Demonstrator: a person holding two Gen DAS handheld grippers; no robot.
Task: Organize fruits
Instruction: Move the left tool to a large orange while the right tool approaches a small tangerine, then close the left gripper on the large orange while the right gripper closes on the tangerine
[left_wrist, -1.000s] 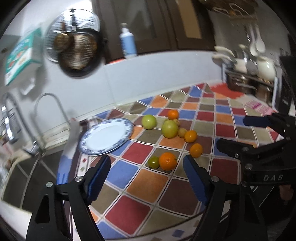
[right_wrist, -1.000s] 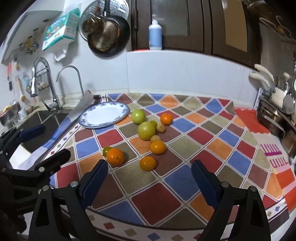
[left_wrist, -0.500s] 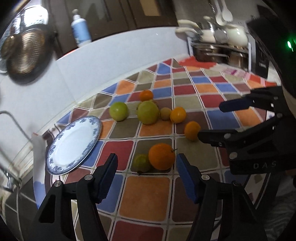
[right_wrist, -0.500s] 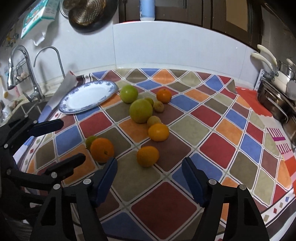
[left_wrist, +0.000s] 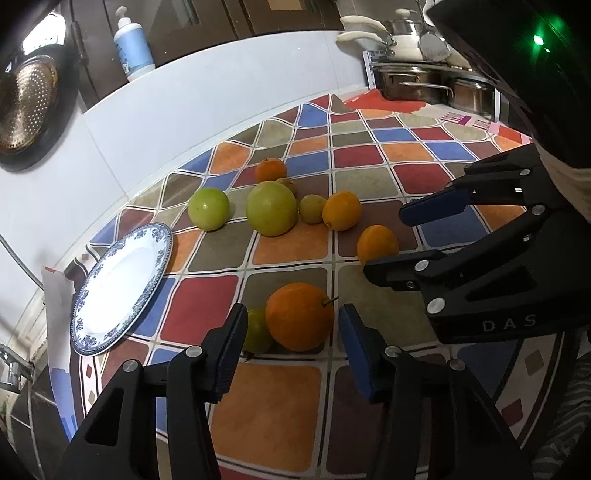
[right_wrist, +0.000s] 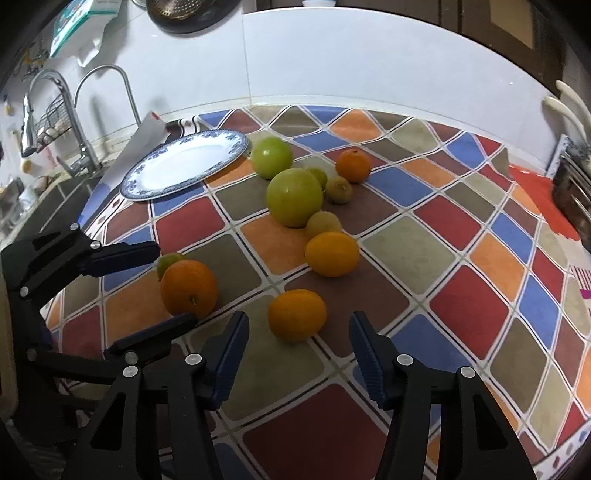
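On the bench, the plate lies bare at far left. Left gripper, jaws apart, straddles the stemmed orange; right gripper, also apart, faces another orange. Close gently, clear of the small green fruit touching it.

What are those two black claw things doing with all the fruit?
A person holds a hand-held gripper in each hand. The left one, open, sits around a stemmed orange without gripping it. The right one, also open, points at another orange. The plate is empty; all fruit lies on the cloth.
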